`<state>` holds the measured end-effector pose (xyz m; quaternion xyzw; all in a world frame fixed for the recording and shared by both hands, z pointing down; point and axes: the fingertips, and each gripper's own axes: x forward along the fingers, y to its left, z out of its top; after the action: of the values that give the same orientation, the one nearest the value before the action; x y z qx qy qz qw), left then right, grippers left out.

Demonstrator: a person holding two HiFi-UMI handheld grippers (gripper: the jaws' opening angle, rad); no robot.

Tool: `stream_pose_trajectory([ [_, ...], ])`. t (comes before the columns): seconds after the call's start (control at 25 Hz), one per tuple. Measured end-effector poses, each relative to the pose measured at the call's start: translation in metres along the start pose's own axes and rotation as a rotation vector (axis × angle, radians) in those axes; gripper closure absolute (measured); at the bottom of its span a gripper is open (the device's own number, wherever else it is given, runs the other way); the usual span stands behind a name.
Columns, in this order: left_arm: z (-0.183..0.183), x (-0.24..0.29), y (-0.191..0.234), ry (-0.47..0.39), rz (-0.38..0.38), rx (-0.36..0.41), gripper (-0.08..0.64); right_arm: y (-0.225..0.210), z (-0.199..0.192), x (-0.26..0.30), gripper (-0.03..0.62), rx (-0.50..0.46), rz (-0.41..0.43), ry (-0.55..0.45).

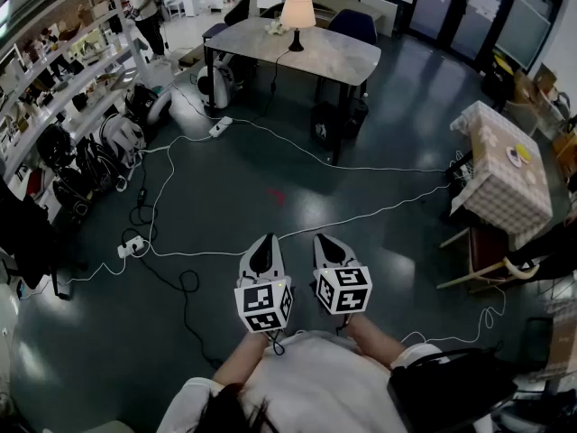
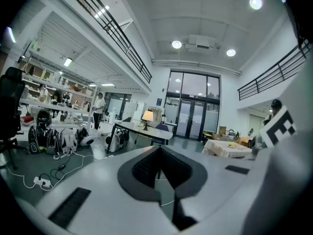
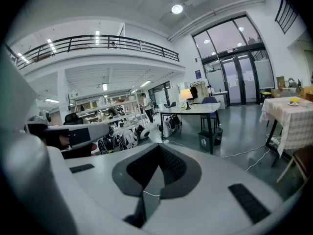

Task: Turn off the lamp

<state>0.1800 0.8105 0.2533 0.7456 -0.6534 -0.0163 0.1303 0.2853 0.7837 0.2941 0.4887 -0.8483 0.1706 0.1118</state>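
Note:
The lamp (image 1: 297, 11), with a cream shade and dark base, glows on a grey table (image 1: 335, 58) far across the room. It also shows small and lit as the lamp (image 2: 147, 116) in the left gripper view and the lamp (image 3: 186, 94) in the right gripper view. My left gripper (image 1: 264, 242) and right gripper (image 1: 327, 239) hang side by side over the dark floor, close to my body and far from the table. Both point toward the lamp. Each has its jaws together with nothing between them.
White cables and a power strip (image 1: 221, 126) trail over the floor between me and the table. Shelves (image 1: 63, 75) with bags line the left. A person (image 1: 144, 7) stands at the far back. A checked-cloth table (image 1: 505, 165) and wooden chair (image 1: 487, 262) stand at right.

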Motion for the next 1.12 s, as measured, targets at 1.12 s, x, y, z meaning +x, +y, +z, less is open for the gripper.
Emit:
stream_pose_trajectory([
  [1.12, 0.013, 0.028, 0.101, 0.011, 0.029, 0.009, 0.552, 0.031, -0.003, 0.074, 0.594, 0.037, -0.058, 0.056],
])
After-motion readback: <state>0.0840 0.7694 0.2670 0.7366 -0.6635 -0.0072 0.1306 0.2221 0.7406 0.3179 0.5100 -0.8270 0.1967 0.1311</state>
